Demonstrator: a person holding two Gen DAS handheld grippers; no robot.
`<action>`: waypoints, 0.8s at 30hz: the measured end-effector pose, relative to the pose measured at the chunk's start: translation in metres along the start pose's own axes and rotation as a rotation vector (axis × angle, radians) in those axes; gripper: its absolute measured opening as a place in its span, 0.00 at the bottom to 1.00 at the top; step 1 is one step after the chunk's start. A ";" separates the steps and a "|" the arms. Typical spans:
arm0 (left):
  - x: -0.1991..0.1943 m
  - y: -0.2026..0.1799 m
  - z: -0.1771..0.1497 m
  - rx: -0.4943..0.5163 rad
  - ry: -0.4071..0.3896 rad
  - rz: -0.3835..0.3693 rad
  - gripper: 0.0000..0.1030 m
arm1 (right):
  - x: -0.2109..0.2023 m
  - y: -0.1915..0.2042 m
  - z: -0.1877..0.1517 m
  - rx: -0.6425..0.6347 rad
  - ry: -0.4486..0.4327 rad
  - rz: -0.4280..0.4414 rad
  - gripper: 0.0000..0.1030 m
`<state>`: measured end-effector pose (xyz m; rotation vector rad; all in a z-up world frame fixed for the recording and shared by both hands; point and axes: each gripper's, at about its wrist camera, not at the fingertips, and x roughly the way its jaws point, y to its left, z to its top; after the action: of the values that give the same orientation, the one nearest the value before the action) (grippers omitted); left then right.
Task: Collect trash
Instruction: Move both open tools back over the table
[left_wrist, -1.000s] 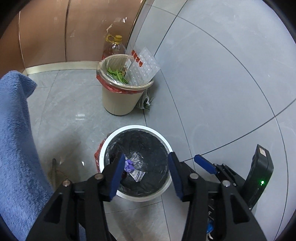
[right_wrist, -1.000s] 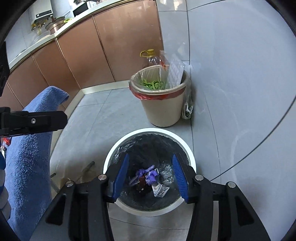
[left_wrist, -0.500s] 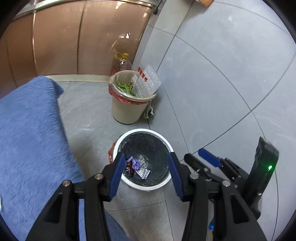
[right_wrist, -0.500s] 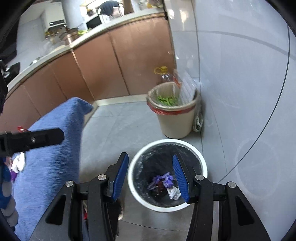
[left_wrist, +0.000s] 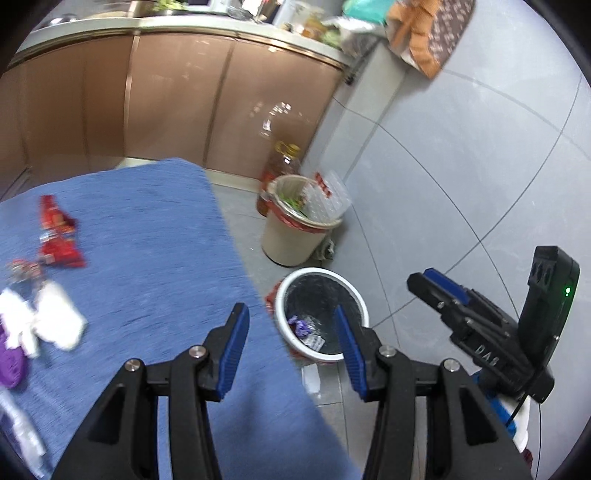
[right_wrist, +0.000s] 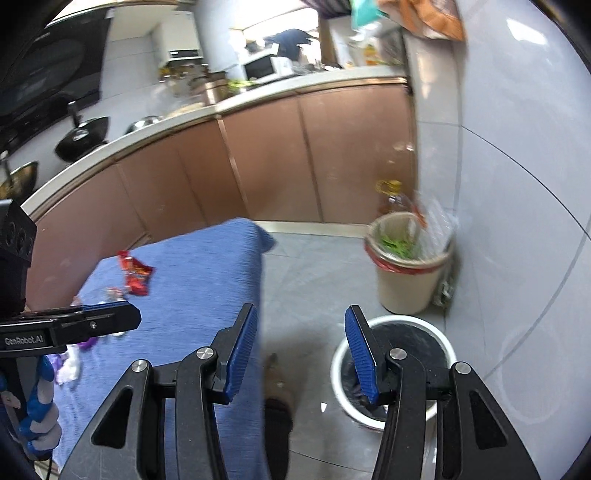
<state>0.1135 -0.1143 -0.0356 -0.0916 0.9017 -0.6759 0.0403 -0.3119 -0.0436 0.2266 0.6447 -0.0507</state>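
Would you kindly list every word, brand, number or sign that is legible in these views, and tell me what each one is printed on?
"GenRobot.AI": white lettering on the left gripper's black body, seen in the right wrist view.
"DAS": raised letters on the right gripper's black body, seen in the left wrist view; anything further is cut off.
Red snack wrappers on the blue cloth: print too blurred to read.
Oil bottle label: too blurred.
Clear tray in the beige bin: red label unreadable.
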 end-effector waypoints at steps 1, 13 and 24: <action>-0.007 0.005 -0.002 -0.005 -0.009 0.009 0.45 | -0.002 0.009 0.001 -0.012 -0.002 0.012 0.48; -0.114 0.124 -0.035 -0.135 -0.136 0.182 0.45 | -0.001 0.118 0.008 -0.170 0.018 0.183 0.48; -0.164 0.236 -0.074 -0.304 -0.164 0.318 0.45 | 0.035 0.186 0.004 -0.248 0.093 0.310 0.45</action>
<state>0.1058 0.1819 -0.0505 -0.2649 0.8314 -0.2290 0.0924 -0.1309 -0.0254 0.0874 0.6949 0.3380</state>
